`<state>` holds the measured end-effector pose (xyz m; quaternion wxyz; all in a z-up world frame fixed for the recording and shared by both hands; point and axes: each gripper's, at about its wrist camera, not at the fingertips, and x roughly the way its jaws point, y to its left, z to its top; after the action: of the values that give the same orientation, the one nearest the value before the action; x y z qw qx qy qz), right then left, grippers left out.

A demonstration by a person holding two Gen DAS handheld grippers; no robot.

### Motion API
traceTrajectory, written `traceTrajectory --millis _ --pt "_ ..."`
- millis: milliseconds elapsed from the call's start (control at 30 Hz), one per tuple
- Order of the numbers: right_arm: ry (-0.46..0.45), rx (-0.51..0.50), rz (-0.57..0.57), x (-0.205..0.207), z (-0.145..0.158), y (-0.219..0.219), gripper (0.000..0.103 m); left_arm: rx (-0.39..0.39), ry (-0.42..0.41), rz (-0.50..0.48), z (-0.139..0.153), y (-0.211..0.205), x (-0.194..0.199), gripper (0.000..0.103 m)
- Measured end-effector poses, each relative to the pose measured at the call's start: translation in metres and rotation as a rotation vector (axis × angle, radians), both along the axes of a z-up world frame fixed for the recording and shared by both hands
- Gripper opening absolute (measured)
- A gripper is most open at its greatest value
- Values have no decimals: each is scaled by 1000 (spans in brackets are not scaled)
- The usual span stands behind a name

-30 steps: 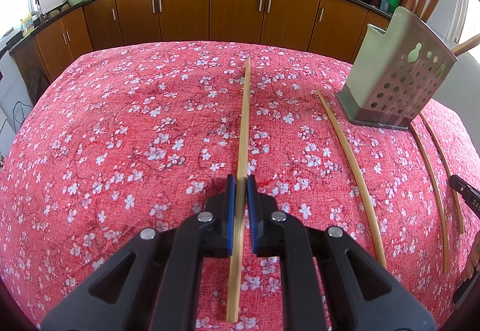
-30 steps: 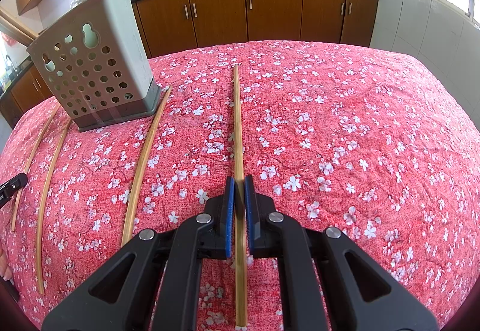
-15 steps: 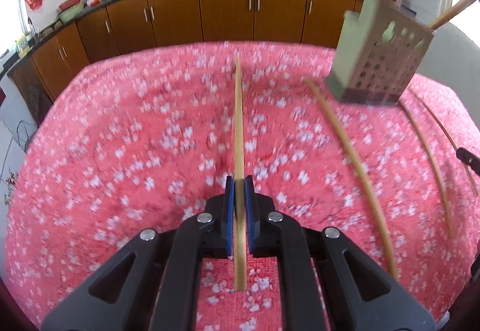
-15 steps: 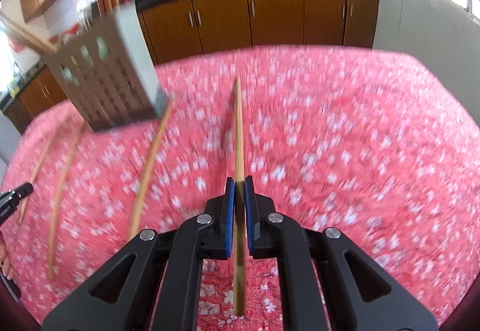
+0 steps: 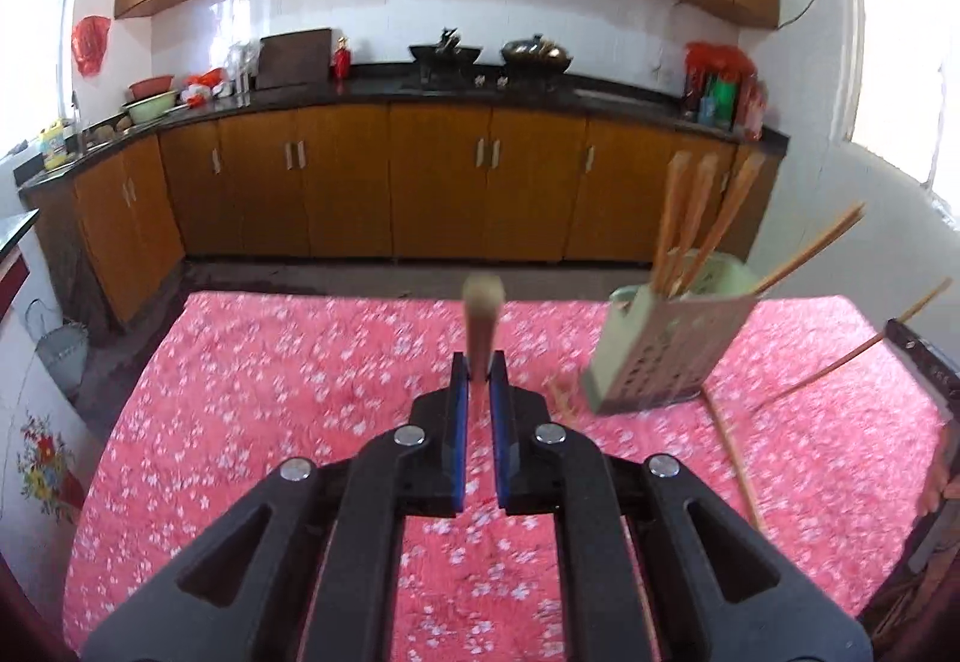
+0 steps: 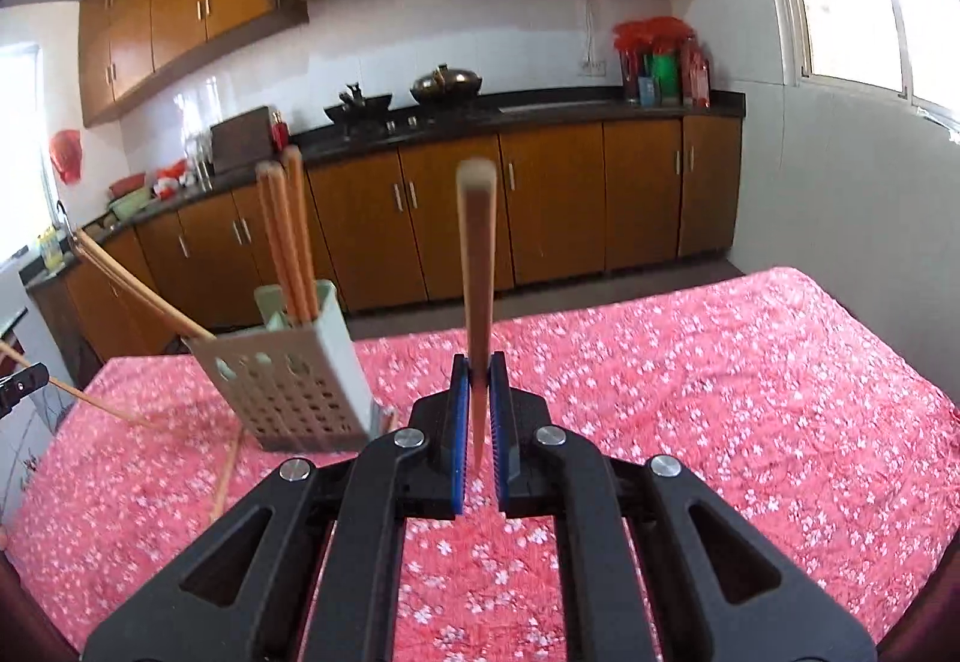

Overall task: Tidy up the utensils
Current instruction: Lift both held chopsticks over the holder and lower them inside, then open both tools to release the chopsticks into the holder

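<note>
On my left gripper point(image 5: 479, 385) the jaws are pinching a chopstick point(image 5: 482, 314). It runs straight out between the two blue pads along the line the gripper points, its blunt end toward the kitchen cabinets point(image 5: 384, 182), clear of the red flowered cloth point(image 5: 270, 374) that covers the worktop. I see only a short stretch of it beyond the jaws, foreshortened and a little blurred.

On my right gripper point(image 6: 479, 383) the jaws are likewise pinching a chopstick, the second one point(image 6: 476, 254). It sits centred between the pads; a long stretch rises ahead of them with its squared tip up against the cabinet doors, and a short stretch shows in the gap behind the pad tips. It too is off the cloth.

The pale green perforated holder point(image 5: 666, 350) stands on the worktop to the right of my left gripper and to the left of my right one. Several chopsticks point(image 5: 690, 218) already stand in it, some upright, some leaning out over its rim. More loose chopsticks point(image 5: 735, 452) lie on the cloth near its base. In the left view, a dark part of the other gripper shows at the right edge with its chopstick slanting up beside the holder.
</note>
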<state>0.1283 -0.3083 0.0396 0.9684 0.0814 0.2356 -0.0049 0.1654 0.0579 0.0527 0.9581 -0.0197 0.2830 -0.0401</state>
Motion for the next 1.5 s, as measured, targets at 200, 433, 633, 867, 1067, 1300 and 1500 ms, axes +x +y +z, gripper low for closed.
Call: traceTrajectory --millis 200,433,633,867,1067,1300,1500 --pt "-70 66 78 -13 40 1 8 -3 -71 -106 41 -17 -23 8" --pt "-157 138 180 -21 82 14 8 -67 -144 -220 79 -56 -40 8" --pt "-234 127 209 -17 103 36 8 -133 -261 -205 105 -77 -37 8" --pt "-267 66 191 11 102 62 8 -118 -320 -125 108 -99 -6 8" --pt "-180 15 184 45 75 81 8 -123 -251 -128 78 -107 30 9" --pt "-152 24 168 49 72 74 19 -139 -231 -126 69 -101 41 13" --pt "-203 29 123 34 91 56 28 -169 -266 -97 80 -86 28 20"
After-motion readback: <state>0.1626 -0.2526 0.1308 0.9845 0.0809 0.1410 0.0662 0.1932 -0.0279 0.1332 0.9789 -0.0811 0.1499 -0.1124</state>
